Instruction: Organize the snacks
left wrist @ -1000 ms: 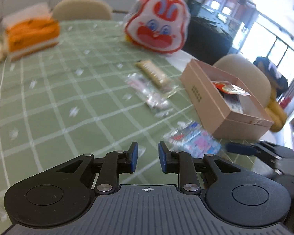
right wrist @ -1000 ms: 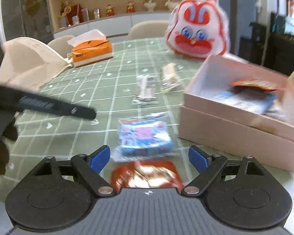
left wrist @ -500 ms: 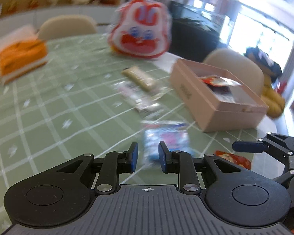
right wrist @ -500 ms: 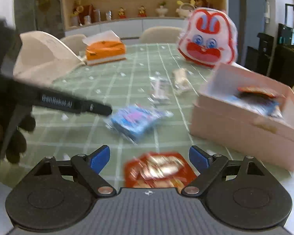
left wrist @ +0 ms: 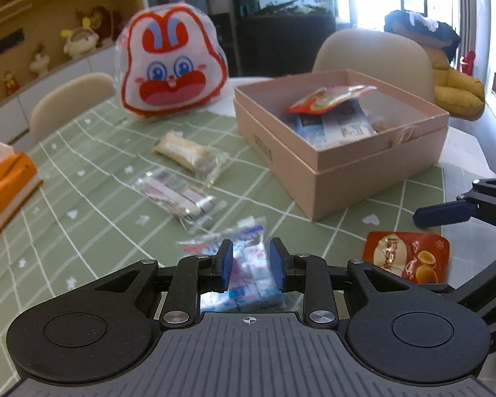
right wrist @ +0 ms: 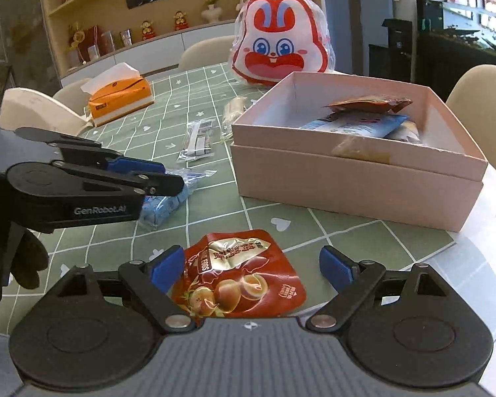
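A pink box (left wrist: 344, 165) (right wrist: 353, 178) holds several snack packs. My left gripper (left wrist: 250, 263) has its narrow jaws around a blue and white snack pack (left wrist: 248, 264) lying on the green tablecloth; the pack also shows in the right wrist view (right wrist: 168, 198), and whether the pads press it I cannot tell. My right gripper (right wrist: 252, 263) is open wide, its jaws on both sides of a red egg snack pouch (right wrist: 238, 278) (left wrist: 406, 256) flat on the cloth. Two clear-wrapped snacks (left wrist: 178, 195) (left wrist: 188, 154) lie further back.
A big rabbit-face bag (left wrist: 172, 66) (right wrist: 281, 43) stands behind the box. An orange tissue box (left wrist: 3, 188) (right wrist: 119, 99) sits at the far left. The table's edge runs near the box on the right. Chairs ring the table.
My left gripper has moved right and forward onto the blue pack, which now sits between its jaws. My right gripper has closed in on the red pouch, staying open.
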The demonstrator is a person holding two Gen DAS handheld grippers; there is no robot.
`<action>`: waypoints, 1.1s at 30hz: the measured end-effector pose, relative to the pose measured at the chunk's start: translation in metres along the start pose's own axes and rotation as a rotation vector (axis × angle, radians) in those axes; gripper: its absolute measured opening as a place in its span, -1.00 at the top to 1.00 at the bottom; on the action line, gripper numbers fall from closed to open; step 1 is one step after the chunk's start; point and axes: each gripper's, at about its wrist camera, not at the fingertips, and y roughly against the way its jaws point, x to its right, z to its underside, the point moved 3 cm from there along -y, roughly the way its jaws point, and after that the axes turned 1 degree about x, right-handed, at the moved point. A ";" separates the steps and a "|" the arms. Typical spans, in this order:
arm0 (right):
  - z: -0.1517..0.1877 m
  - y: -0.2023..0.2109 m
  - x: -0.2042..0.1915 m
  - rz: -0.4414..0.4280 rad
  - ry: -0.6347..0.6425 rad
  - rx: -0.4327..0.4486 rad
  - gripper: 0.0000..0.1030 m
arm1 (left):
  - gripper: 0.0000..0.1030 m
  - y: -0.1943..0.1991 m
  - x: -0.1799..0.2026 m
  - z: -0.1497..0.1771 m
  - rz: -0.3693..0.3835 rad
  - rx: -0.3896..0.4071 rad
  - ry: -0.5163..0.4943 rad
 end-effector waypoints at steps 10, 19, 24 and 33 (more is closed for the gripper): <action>0.000 -0.002 -0.005 -0.001 0.013 -0.007 -0.83 | 0.18 -0.005 -0.018 -0.008 0.103 -0.019 0.149; 0.000 -0.002 -0.005 -0.007 0.017 -0.008 -0.84 | 0.20 -0.005 -0.023 -0.007 0.019 -0.020 0.087; 0.001 -0.003 -0.008 0.005 0.034 -0.013 -0.85 | -0.30 -0.006 -0.016 -0.004 0.105 -0.015 0.029; 0.000 -0.001 -0.003 -0.020 0.007 -0.003 -0.85 | -0.29 -0.004 -0.013 0.000 -0.010 -0.021 -0.003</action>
